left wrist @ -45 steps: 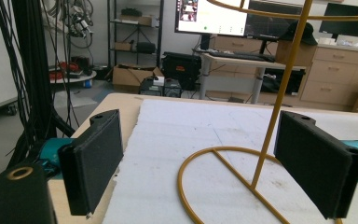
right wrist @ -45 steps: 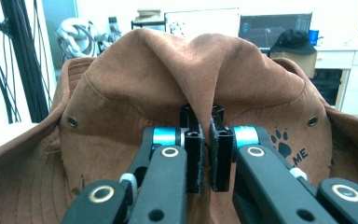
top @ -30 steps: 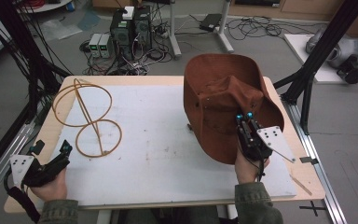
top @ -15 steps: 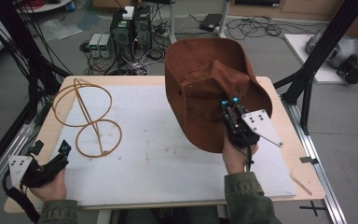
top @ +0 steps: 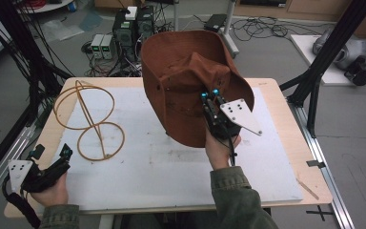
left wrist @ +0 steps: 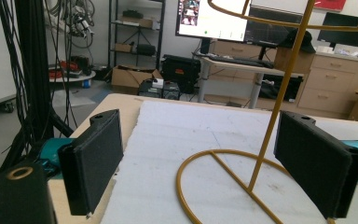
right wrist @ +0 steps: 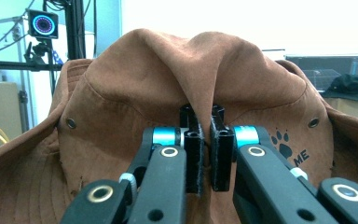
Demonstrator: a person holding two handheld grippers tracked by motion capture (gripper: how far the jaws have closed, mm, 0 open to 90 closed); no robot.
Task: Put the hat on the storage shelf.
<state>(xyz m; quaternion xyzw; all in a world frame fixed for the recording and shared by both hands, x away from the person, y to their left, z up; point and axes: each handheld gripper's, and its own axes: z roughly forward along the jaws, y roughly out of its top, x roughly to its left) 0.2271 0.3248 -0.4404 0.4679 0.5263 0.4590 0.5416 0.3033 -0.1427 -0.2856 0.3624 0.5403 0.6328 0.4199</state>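
A brown wide-brimmed hat (top: 186, 81) hangs in the air above the middle of the table, with my right gripper (top: 209, 95) shut on a fold of its crown. In the right gripper view the hat (right wrist: 168, 93) bunches between the closed jaws of the right gripper (right wrist: 204, 121); a paw-print mark shows on its side. A yellow wire stand (top: 88, 119) with a ring base and looped top sits on the white mat at the left. My left gripper (top: 52, 155) rests open at the table's front left corner, and in the left gripper view the stand (left wrist: 265, 140) rises between and beyond its jaws.
A white mat (top: 171, 162) covers most of the wooden table (top: 286, 100). Black frame posts (top: 324, 62) stand at the table's sides. Computers and cables lie on the floor behind the table.
My right gripper has carried the hat up and to the left, from the table's right side toward its middle. The left gripper has stayed put.
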